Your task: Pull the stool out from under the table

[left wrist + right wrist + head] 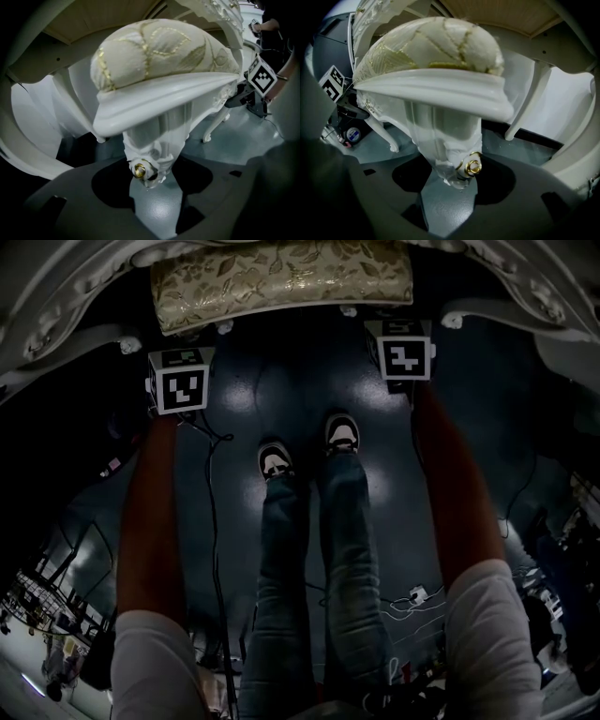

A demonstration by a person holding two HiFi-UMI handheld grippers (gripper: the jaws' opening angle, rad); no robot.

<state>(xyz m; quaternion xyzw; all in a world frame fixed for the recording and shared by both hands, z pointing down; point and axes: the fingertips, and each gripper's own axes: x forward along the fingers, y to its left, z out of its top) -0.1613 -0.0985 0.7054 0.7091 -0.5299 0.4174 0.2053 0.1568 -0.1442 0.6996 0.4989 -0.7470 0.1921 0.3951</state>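
Glossy blue-grey floor (239, 395) spreads below, lit in pale patches. On the left gripper (154, 172) the dark jaws are clamped on a white-framed stool (159, 51) with a cream cushion patterned in gold leaves. They hold it at a carved white corner leg (157, 140), where a gold knob (139, 169) shows right at the grip. The right gripper (457, 172) is closed the same way on the other near corner leg (440, 136), with a gold ring (473, 166) beside its jaw.

In the head view the stool sits at the upper centre of the frame. Its long axis runs left to right, with one long side turned toward the person. The far part lies beneath the white carved table (56, 310), whose scalloped edge curves down on both sides of it.

Both marker cubes (178, 381) sit just below the cushion's corners. Between the forearms stand the person's jeans-clad legs and black-and-white sneakers (275, 462), directly in front of the stool. A black cable (214, 521) trails down the floor at the left.
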